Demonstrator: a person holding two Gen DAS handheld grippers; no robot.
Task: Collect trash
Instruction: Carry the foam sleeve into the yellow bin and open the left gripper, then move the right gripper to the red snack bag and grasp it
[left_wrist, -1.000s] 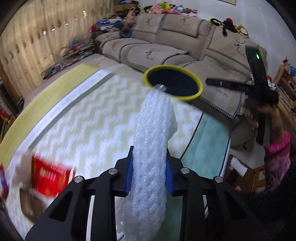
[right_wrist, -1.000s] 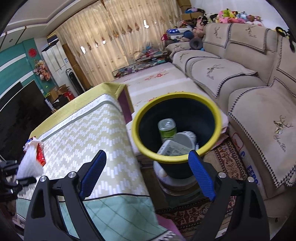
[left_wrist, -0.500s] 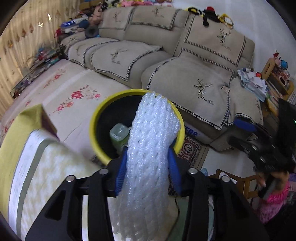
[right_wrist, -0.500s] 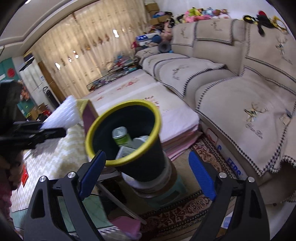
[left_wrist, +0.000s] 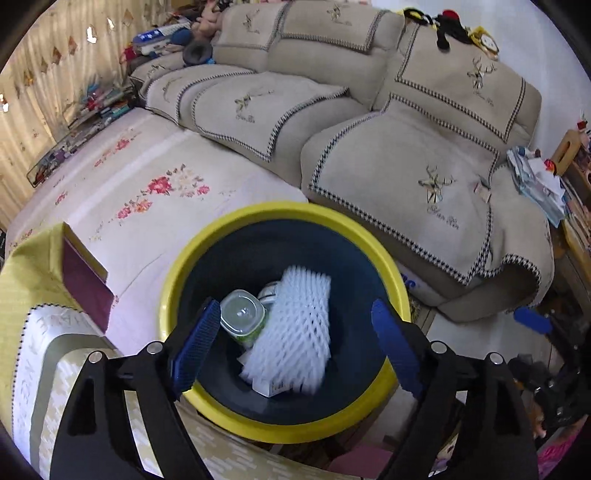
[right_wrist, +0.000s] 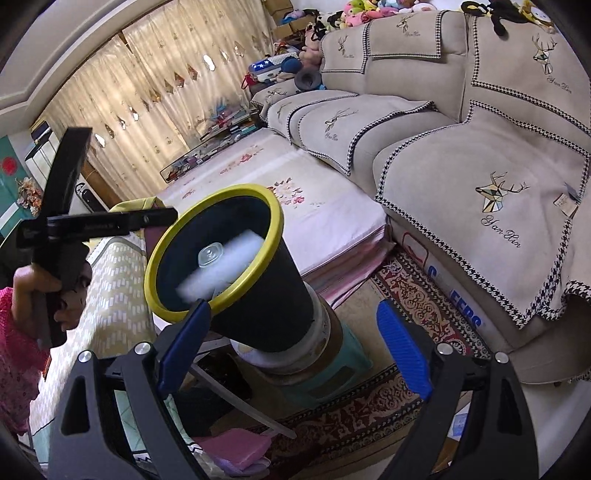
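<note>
Hovering over the yellow-rimmed bin (left_wrist: 284, 321), the left gripper (left_wrist: 291, 347) gapes wide, empty. White foam net (left_wrist: 295, 339) lies inside, long axis toward twelve o'clock. Right gripper (right_wrist: 291, 350) spread empty too, farther off.

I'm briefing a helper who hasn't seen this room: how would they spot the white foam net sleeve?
Start at the beige sofa; in front of it stands a dark bin with a yellow rim. Inside lies the white foam net sleeve, beside a clear-lidded green cup. It alone is a soft white mesh with diamond holes.
</note>
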